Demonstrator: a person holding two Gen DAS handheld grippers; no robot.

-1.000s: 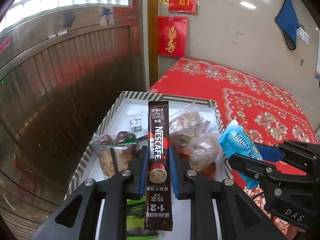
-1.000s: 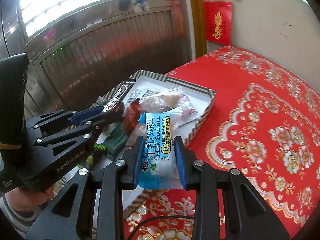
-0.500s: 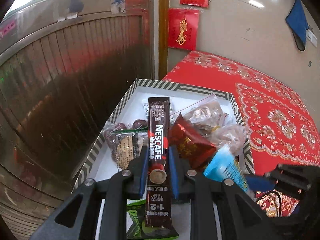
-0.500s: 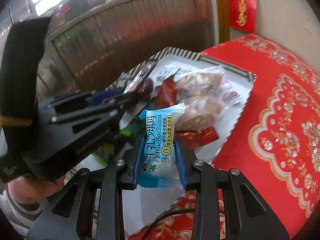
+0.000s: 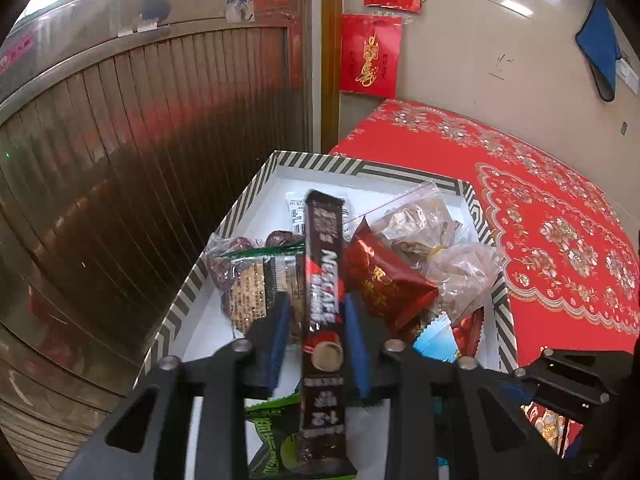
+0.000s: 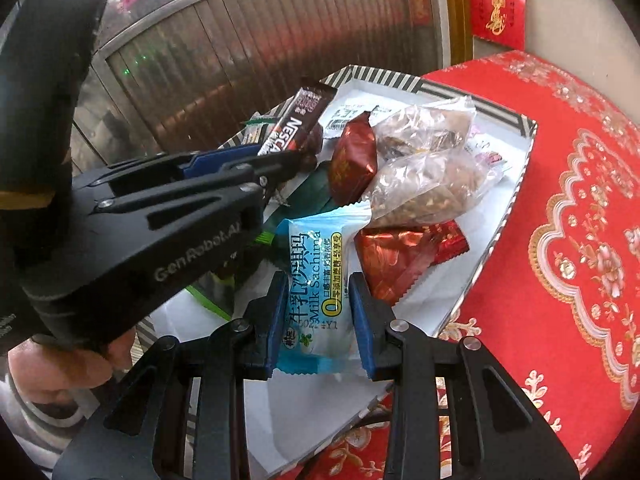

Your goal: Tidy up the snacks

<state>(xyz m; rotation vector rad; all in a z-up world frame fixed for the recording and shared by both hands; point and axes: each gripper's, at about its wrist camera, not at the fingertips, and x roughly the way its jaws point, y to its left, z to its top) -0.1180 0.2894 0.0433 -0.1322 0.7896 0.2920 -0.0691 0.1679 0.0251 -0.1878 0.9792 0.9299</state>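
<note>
A white box with a striped rim (image 5: 248,196) (image 6: 516,184) holds several snacks. My left gripper (image 5: 318,316) is over the box with a dark Nescafe stick (image 5: 322,280) between its fingers, and the jaws have spread a little from the stick. The stick also shows in the right wrist view (image 6: 294,130). My right gripper (image 6: 318,296) is shut on a light blue Milk Sachima packet (image 6: 316,292) and holds it over the box's near part. The left gripper's body (image 6: 160,216) is close on the right gripper's left.
In the box lie red foil packets (image 5: 380,280) (image 6: 404,256), clear bags of brown snacks (image 5: 440,240) (image 6: 428,160), a date packet (image 5: 256,280) and a green packet (image 5: 276,440). The box sits on a red patterned tablecloth (image 5: 552,208) beside a ribbed metal shutter (image 5: 120,160).
Both grippers moved in over the box. The right one carried the blue packet from beside the box to above its near part. The left jaws have widened slightly around the stick.
</note>
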